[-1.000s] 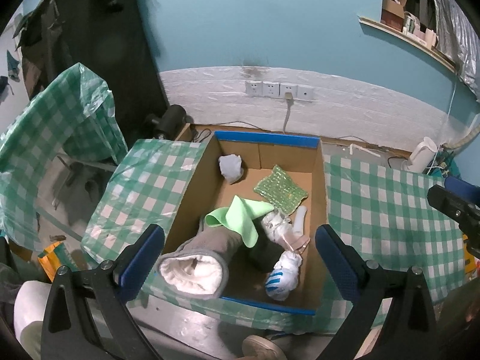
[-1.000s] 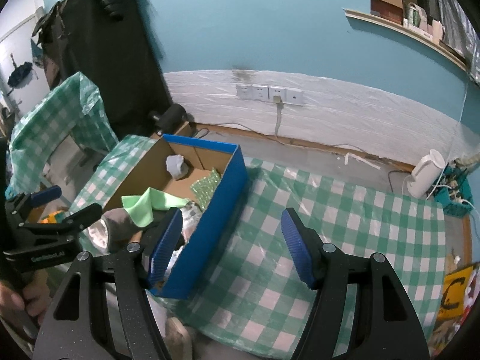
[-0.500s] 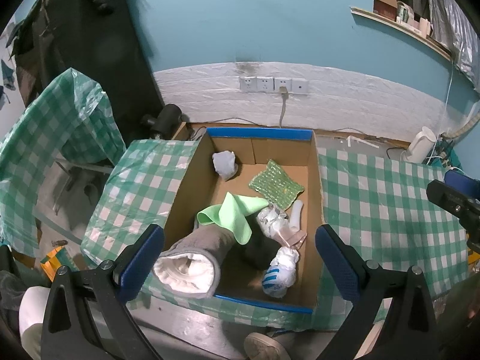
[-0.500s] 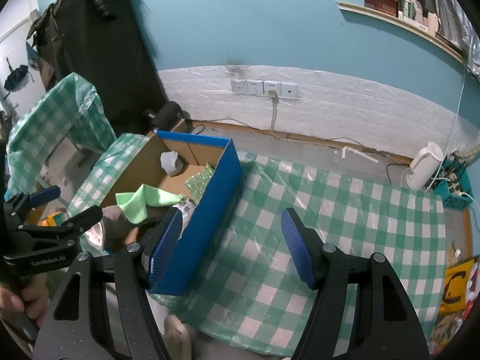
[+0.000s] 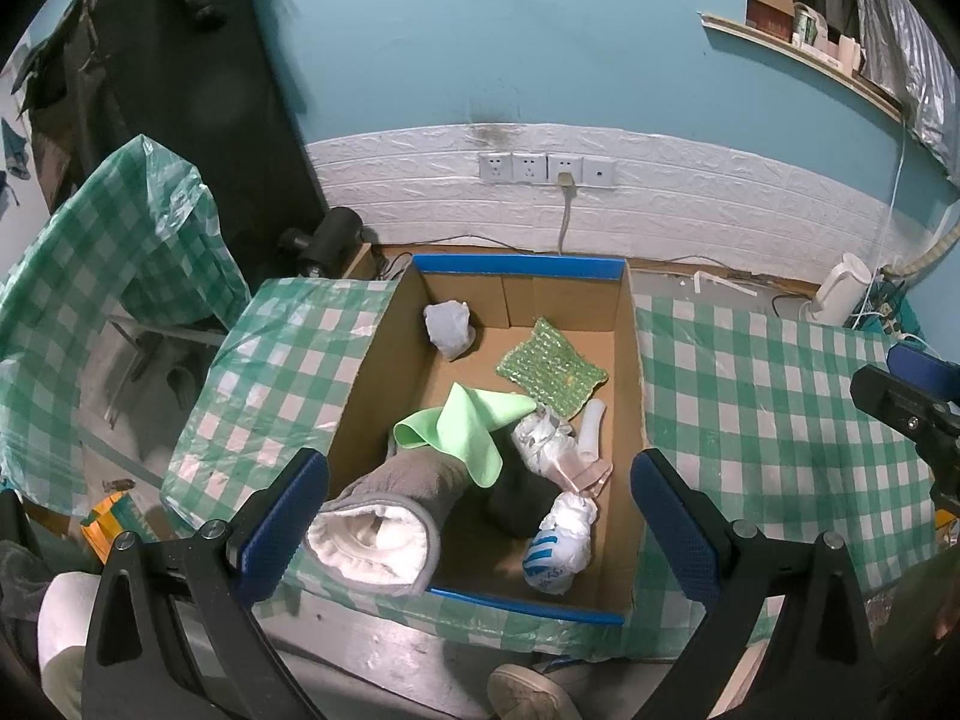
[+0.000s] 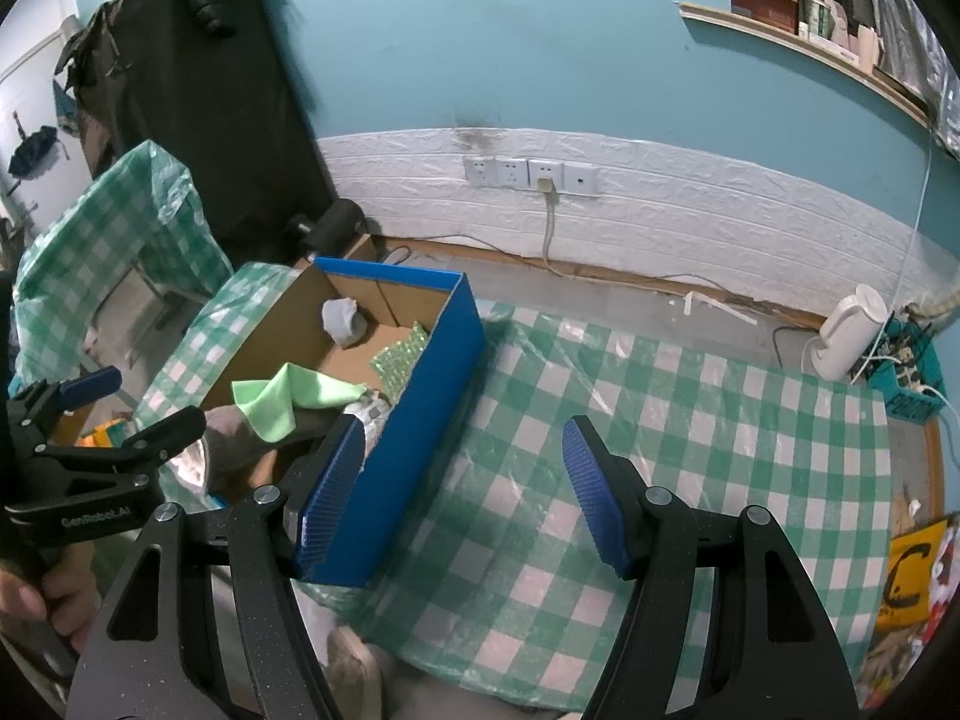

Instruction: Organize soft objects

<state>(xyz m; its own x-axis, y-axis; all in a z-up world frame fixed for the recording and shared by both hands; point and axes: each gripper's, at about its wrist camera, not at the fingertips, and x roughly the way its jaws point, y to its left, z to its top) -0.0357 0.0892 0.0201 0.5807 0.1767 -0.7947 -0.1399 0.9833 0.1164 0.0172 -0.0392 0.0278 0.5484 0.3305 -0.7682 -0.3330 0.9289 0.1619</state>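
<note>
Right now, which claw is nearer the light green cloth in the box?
Left. The left claw hangs open over the box's near end, the light green cloth just beyond its fingertips. The right claw is open over the checked tablecloth, outside the box's blue wall.

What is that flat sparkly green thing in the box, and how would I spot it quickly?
Find the cardboard box with blue edges on the green checked tablecloth. Toward its far right corner a square, bumpy green pad lies flat on the box floor. Unlike the smooth, crumpled light green cloth nearer the middle, it is darker, knobbly and glittery.
</note>
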